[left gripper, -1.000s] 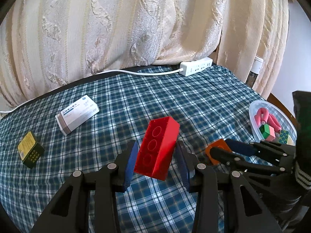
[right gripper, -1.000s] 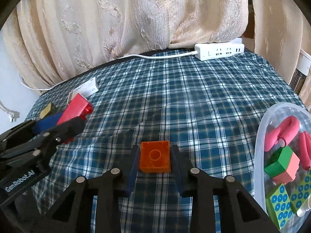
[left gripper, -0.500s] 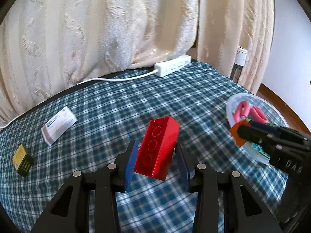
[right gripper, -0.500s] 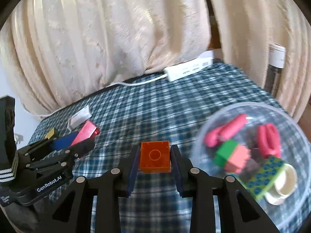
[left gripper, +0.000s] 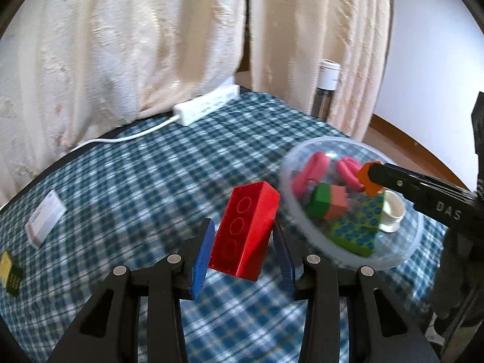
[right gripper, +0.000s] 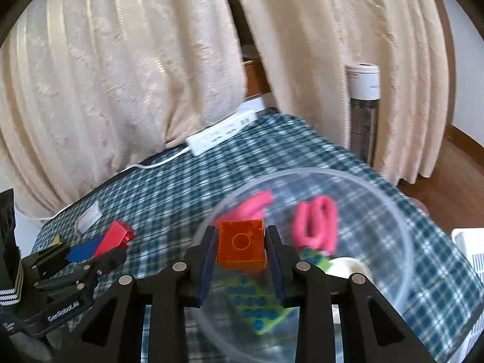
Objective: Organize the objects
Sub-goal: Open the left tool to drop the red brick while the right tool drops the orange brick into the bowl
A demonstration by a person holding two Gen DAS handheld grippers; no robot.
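My left gripper (left gripper: 243, 252) is shut on a long red brick (left gripper: 245, 230) and holds it above the checked cloth, just left of a clear plastic bowl (left gripper: 402, 254). My right gripper (right gripper: 240, 260) is shut on a small orange brick (right gripper: 241, 248) and holds it over the bowl (right gripper: 399, 211). The bowl holds pink curved pieces (right gripper: 316, 225), a green and pink block (left gripper: 328, 201), green dotted blocks (left gripper: 357, 230) and a white ring (left gripper: 391, 211). The orange brick (left gripper: 367, 181) also shows in the left wrist view; the red brick (right gripper: 116, 237) shows in the right wrist view.
A white power strip (left gripper: 205, 109) with its cable lies at the table's far edge by the cream curtain. A white box (left gripper: 45, 219) and a small yellow-black box (left gripper: 10, 273) lie at the left. A bottle (right gripper: 363, 106) stands beyond the table's right edge.
Both grippers have swung to the right with their bricks. The right gripper has come from over the cloth to over the bowl; the left now sits beside the bowl.
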